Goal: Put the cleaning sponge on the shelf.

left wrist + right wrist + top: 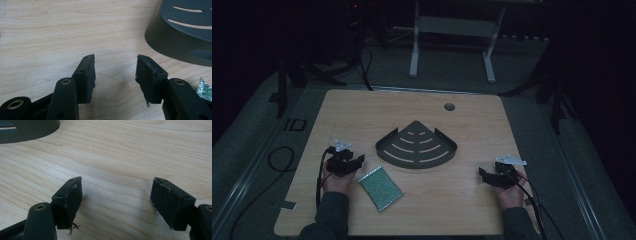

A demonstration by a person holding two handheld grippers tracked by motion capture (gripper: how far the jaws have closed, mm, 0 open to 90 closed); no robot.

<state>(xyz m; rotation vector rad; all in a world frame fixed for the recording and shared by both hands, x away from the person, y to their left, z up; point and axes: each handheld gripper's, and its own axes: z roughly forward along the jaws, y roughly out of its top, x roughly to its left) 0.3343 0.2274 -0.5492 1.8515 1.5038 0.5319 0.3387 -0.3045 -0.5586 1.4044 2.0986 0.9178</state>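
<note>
On table, left tongs [346, 161] gaping low, right tongs [498, 176] likewise

Green-patterned silver pouch [380, 188], dark-grey slotted tray [416, 148]

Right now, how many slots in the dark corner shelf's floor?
5 show in the high view: curved slots in the corner shelf, stacked from near its pointed far corner toward the curved front wall. None looks hidden.

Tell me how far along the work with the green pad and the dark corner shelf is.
Nothing looks done: the green pad lies flat on the table, apart from the corner shelf. Nothing is in hand; left gripper and right gripper stand open over bare wood. Picking up remains, probably the pad first.
</note>
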